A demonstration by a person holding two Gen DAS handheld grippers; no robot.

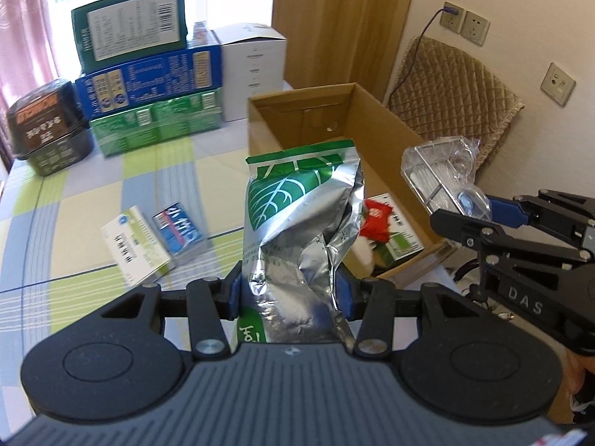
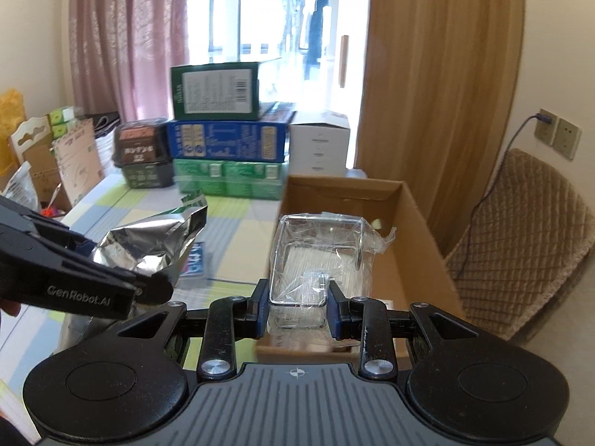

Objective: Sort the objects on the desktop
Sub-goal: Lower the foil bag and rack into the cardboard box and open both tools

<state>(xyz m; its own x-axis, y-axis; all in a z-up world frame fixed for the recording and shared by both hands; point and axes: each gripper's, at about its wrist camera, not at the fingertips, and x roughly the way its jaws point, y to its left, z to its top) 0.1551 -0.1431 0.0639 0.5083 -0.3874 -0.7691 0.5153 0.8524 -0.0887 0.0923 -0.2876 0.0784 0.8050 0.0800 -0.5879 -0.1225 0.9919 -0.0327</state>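
Observation:
My left gripper (image 1: 290,293) is shut on a silver and green foil bag (image 1: 301,223), held upright above the table by the near left corner of an open cardboard box (image 1: 386,119). My right gripper (image 2: 297,312) is shut on a clear plastic packet of white sticks (image 2: 319,260), held over the box's (image 2: 420,230) near left edge. The packet also shows in the left wrist view (image 1: 442,174), and the bag in the right wrist view (image 2: 148,245). Inside the box lie a red packet (image 1: 377,221) and a green and white carton (image 1: 403,238).
Two small boxes, one white-green (image 1: 137,245) and one blue (image 1: 178,232), lie on the checked tablecloth. Stacked green and blue cartons (image 1: 148,85), a dark tub (image 1: 48,126) and a white box (image 1: 253,70) stand at the back. A padded chair (image 2: 528,238) is right of the box.

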